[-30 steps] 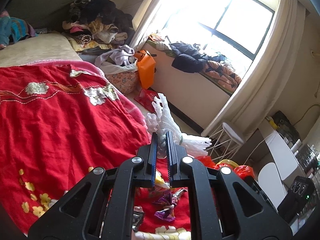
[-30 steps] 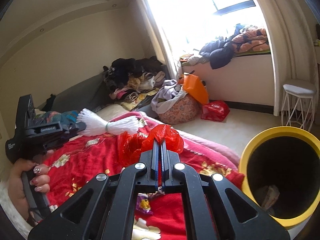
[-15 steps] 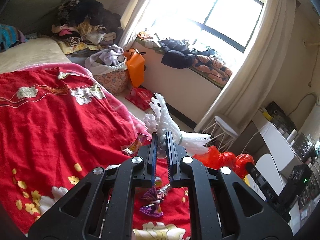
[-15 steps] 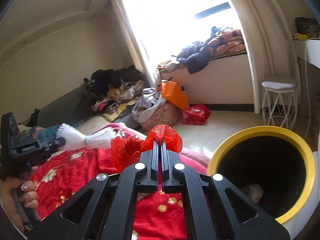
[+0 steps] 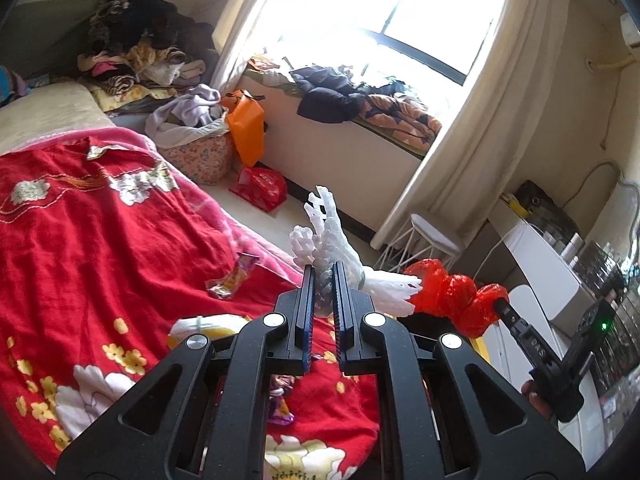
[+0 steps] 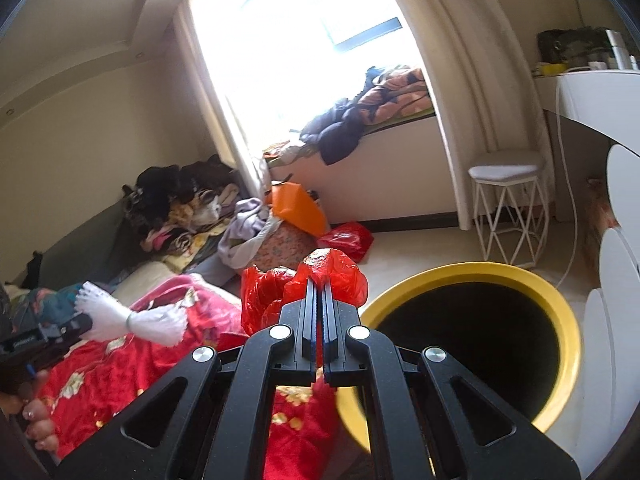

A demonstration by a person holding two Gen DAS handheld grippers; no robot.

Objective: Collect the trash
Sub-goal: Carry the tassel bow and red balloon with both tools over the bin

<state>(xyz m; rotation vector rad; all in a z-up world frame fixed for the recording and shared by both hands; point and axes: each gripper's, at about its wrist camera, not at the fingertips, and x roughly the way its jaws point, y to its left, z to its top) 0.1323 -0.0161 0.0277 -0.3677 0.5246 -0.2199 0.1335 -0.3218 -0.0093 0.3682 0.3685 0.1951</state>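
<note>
The left gripper point(image 5: 324, 276) has its fingers clamped on a white foam net point(image 5: 340, 252), whose frilled ends stick out past the fingertips — one up, one to the right. The right gripper point(image 6: 319, 286) has its fingers pressed together on a crumpled red bag point(image 6: 280, 292), which bulges out above and to the left of them. Seen from the left wrist, the red bag point(image 5: 452, 292) hangs just beside the right end of the net, in front of the right gripper point(image 5: 505, 307).

A yellow-rimmed bin point(image 6: 552, 300) stands just beside the bed point(image 5: 80, 240), its dark mouth open to the right of the right gripper's fingers. The red bag is near its rim, over the bed's edge rather than over the opening.

On the bed's red flowered cover lie an orange wrapper point(image 5: 232, 278) and, under the left gripper, a purple wrapper point(image 5: 280, 404). A hand point(image 6: 38, 426) grips the left gripper's handle at the lower left of the right-wrist view.
</note>
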